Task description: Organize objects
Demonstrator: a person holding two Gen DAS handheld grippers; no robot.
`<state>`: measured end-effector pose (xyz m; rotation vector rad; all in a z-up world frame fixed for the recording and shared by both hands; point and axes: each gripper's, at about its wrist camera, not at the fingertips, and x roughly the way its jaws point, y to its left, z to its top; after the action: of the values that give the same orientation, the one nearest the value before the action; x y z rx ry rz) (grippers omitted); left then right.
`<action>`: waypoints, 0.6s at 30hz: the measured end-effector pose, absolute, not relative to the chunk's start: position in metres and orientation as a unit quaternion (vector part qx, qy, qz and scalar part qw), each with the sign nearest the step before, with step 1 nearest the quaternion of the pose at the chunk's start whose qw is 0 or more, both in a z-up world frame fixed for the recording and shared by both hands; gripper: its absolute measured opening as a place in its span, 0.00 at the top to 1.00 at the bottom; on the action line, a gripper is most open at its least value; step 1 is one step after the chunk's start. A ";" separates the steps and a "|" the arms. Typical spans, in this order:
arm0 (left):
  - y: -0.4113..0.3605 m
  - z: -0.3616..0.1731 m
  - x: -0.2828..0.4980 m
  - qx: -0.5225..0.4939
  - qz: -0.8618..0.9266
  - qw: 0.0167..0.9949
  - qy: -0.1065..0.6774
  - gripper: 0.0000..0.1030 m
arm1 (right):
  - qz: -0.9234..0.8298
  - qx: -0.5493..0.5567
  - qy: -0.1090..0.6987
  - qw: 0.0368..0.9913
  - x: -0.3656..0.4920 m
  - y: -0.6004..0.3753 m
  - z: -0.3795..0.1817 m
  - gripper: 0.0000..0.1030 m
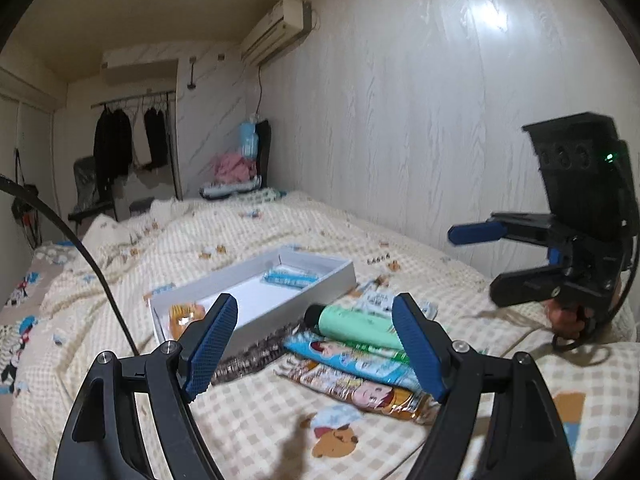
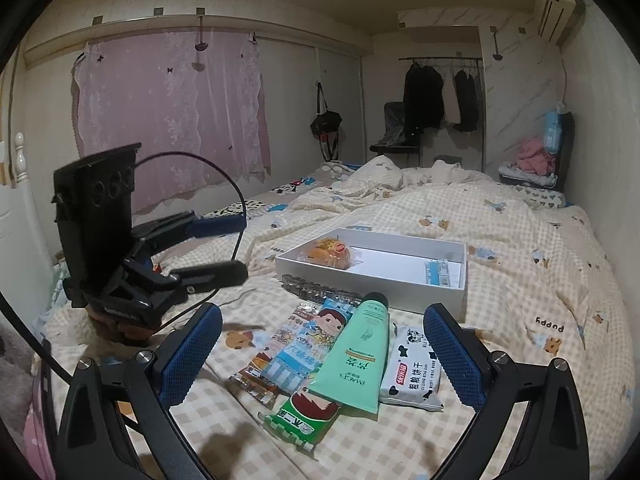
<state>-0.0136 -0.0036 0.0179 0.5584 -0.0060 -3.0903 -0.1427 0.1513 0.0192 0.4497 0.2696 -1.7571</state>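
Left gripper (image 1: 316, 344): I've got it spread wide, nothing between the blue pads (image 1: 212, 344), tilted slightly down.
Right gripper (image 2: 322, 356): same deal, jaws wide apart and empty, blue pads (image 2: 454, 360) angled outward.
Left hand (image 2: 120, 326): just visible under the handle in the right wrist view.
Right hand (image 1: 566, 318): only a bit of it shows under the handle from the left camera.
Relative pose: both held off the surface, well apart, facing forward.

Green tube (image 2: 357, 354) lies atop snack packets (image 2: 292, 356) beside white box (image 2: 404, 282).
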 end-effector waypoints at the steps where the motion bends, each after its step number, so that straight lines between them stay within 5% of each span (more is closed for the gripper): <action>1: -0.005 0.016 -0.015 0.183 -0.983 0.001 0.001 0.20 | -0.762 0.194 0.117 0.607 -0.143 0.151 0.019 0.01; 18: 0.017 -0.007 -0.038 0.237 -0.970 0.003 -0.056 0.20 | -0.774 0.216 0.118 0.584 -0.146 0.144 -0.003 0.01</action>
<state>-0.0385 0.0166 -0.0074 0.7417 -0.1749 -3.0419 -0.1463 0.1442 -0.0029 0.5032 0.2744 -1.8059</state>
